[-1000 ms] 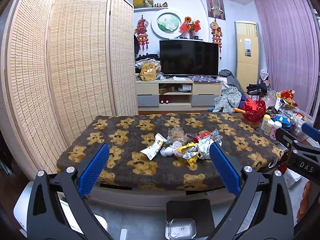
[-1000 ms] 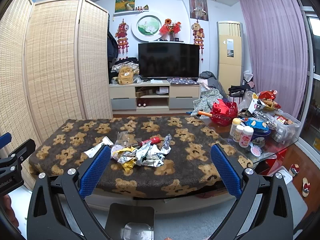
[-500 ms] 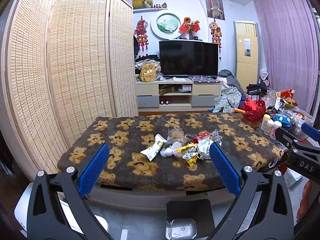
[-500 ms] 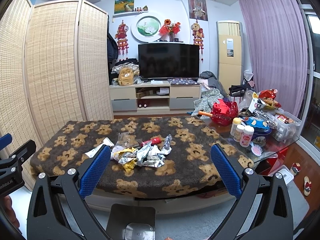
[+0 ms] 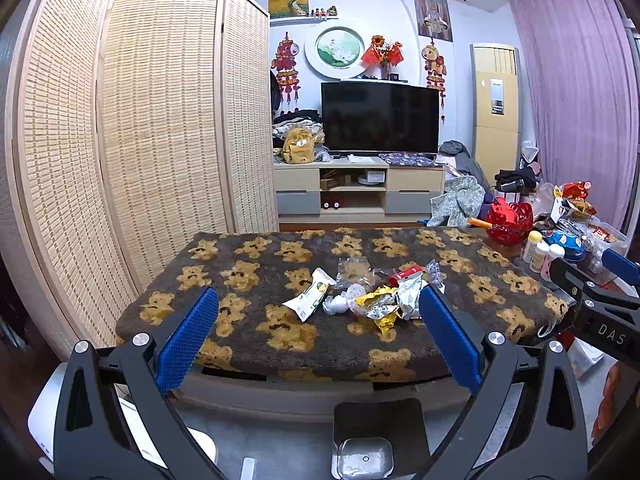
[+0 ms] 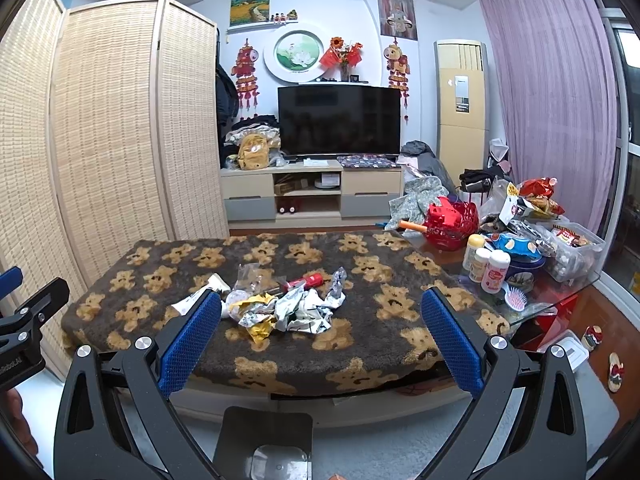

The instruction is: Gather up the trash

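Note:
A heap of crumpled wrappers (image 5: pixel 380 300) (image 6: pixel 286 308) lies mid-table on a brown blanket with bear prints (image 5: pixel 248 320) (image 6: pixel 360 332). It holds a white-green packet (image 5: pixel 310 298), a yellow wrapper (image 6: pixel 260 326), silver foil (image 6: pixel 308 312), a red tube (image 6: pixel 306 280) and clear plastic (image 5: pixel 354 270). My left gripper (image 5: pixel 318 334) hangs open short of the table's near edge, nothing between its blue pads. My right gripper (image 6: pixel 320 336) is open the same way, level with the near edge. Each gripper shows at the side of the other's view.
A glass side table (image 6: pixel 552 296) on the right carries bottles (image 6: pixel 486 264), a red basket (image 6: pixel 452 220), snack bags and a clear box. A bamboo screen (image 5: pixel 132 152) stands left. A TV stand (image 6: pixel 312 196) is behind. A white object (image 5: pixel 44 420) sits on the floor at lower left.
Both views have drifted slightly: the table sits a touch lower and nearer in the frames. Both grippers stay open and the trash has not moved.

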Tool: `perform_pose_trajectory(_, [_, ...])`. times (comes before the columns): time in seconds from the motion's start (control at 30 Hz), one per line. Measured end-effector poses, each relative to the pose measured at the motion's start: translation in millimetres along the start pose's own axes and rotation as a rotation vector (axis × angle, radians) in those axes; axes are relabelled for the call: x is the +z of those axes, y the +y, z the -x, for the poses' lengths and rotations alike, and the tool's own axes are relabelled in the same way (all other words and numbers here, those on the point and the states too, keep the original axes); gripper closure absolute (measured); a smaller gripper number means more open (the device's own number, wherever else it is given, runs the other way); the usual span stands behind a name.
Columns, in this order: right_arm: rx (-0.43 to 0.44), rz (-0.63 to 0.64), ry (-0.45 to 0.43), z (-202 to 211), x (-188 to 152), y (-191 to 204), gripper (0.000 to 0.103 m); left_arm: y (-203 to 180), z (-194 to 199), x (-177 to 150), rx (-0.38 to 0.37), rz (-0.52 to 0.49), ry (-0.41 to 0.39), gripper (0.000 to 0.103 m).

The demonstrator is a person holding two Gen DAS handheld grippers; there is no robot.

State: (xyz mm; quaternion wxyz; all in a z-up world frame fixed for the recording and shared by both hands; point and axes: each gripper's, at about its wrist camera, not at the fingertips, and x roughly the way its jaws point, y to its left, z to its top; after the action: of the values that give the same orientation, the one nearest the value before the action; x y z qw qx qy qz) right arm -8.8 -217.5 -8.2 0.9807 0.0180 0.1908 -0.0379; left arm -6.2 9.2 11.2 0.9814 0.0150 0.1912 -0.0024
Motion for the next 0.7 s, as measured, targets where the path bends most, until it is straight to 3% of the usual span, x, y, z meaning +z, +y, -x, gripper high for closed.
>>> perform_pose_trajectory(0.43, [-0.004,-0.013,0.002,-3.9,-0.4,-3.7,0.003,1.1,-3.1,-2.5,0.006,0.007,0.002,0.008])
perform_pose_trajectory(0.7, [0.014,-0.081,0.034,-26.8,-3.6,-16.2,0.003,0.3,-30.1,-4.8,-0.019,0.011,0.044,0.008])
